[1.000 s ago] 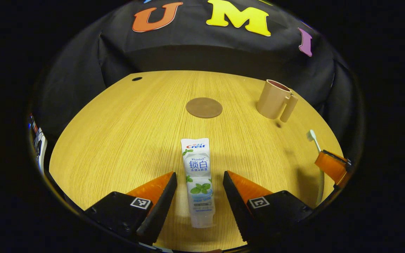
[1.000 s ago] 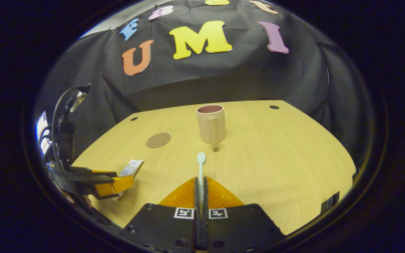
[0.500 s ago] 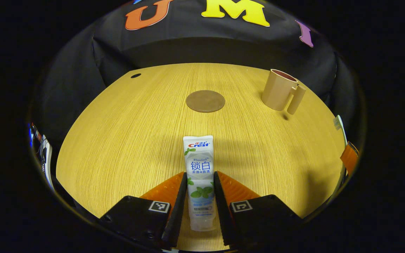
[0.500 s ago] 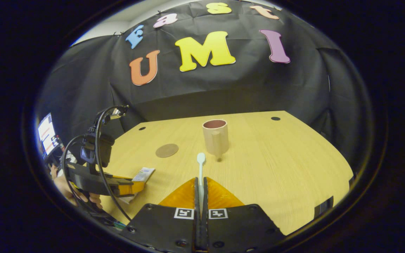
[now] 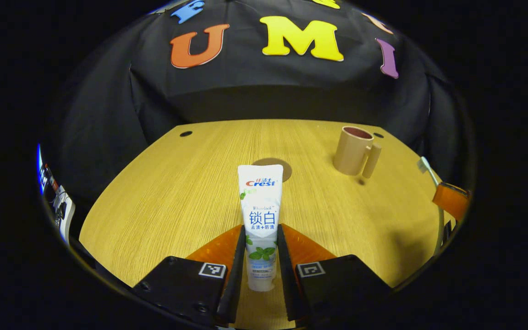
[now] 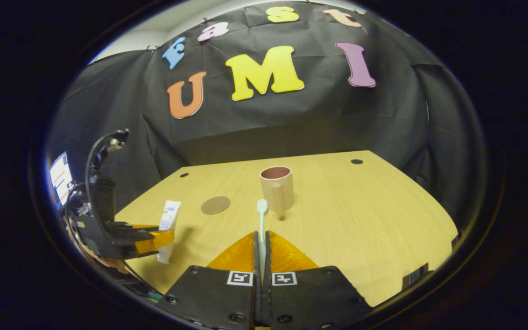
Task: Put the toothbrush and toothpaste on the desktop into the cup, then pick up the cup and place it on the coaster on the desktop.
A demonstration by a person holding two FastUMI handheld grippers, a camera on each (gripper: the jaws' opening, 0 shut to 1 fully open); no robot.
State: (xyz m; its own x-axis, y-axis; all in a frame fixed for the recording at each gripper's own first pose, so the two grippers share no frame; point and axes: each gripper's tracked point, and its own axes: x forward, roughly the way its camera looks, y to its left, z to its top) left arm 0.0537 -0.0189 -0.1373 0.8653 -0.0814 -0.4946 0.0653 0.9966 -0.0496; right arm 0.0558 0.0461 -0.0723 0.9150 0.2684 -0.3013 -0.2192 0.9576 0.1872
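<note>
In the left gripper view the left gripper (image 5: 261, 243) sits at the bottom centre, its two fingers pressed against the sides of the toothpaste (image 5: 261, 224), which stands nearly upright between them with its flat end up and its cap end down, lifted clear of the desktop (image 5: 167, 197). Its upper end overlaps the round brown coaster (image 5: 287, 167) lying flat behind it at mid-frame. The beige cup (image 5: 352, 150) stands upright in the upper right, handle turned to the right side of the frame. At the far right edge the right gripper (image 5: 449, 201) shows with the toothbrush (image 5: 429, 170) sticking up out of it. The right gripper view gives the closer look: the right gripper (image 6: 262, 243) at bottom centre is closed to a narrow slit on the toothbrush (image 6: 261, 220) handle, the brush head pointing up the frame toward the cup (image 6: 276, 185) just beyond it. The coaster (image 6: 215, 205) lies left of the cup, apart from it. At lower left the left gripper (image 6: 156, 236) holds the toothpaste (image 6: 167, 227), with cables rising behind it. The desktop (image 6: 360, 220) is pale wood grain with small dark holes near its far edge, backed by black cloth.
</note>
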